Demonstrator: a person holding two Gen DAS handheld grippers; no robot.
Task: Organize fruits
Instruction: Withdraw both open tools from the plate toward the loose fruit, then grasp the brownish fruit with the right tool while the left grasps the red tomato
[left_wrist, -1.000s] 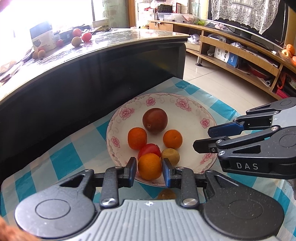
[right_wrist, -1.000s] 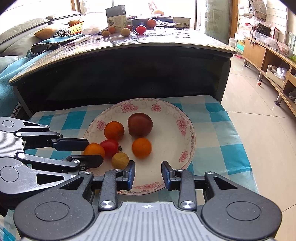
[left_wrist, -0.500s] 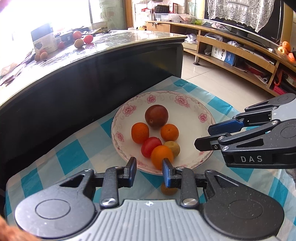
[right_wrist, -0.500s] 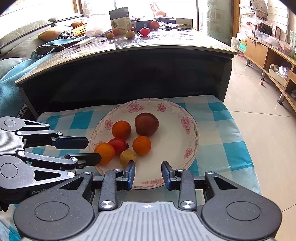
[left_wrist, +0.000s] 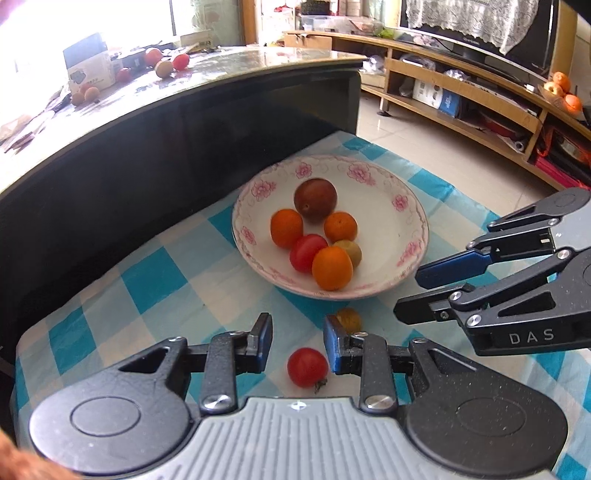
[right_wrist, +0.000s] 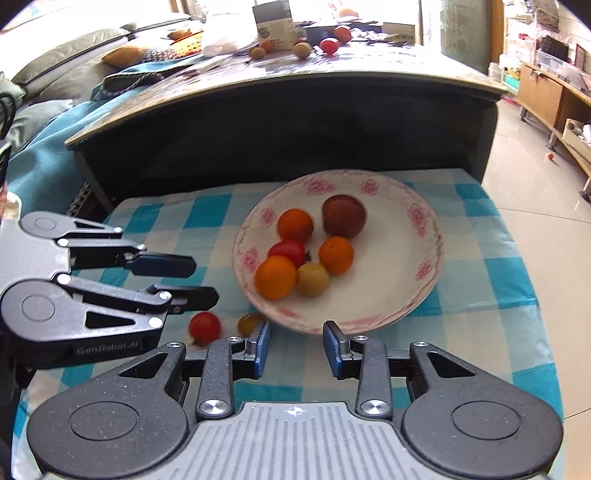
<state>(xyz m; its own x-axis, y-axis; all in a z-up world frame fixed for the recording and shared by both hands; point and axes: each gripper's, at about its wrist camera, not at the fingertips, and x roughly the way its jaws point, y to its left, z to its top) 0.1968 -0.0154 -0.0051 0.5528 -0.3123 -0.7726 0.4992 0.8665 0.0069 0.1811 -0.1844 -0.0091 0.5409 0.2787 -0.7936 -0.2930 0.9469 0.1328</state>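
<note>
Left tongs stood released and empty above the checked cloth; a red tomato lay loose just beneath their gap, a small yellow-brown fruit at the tip of their right-hand finger. Right tongs were likewise released and empty, tips short of the flowered plate, probably waiting. Six fruits sat clustered on the plate ahead, so the two strays likely go there.
</note>
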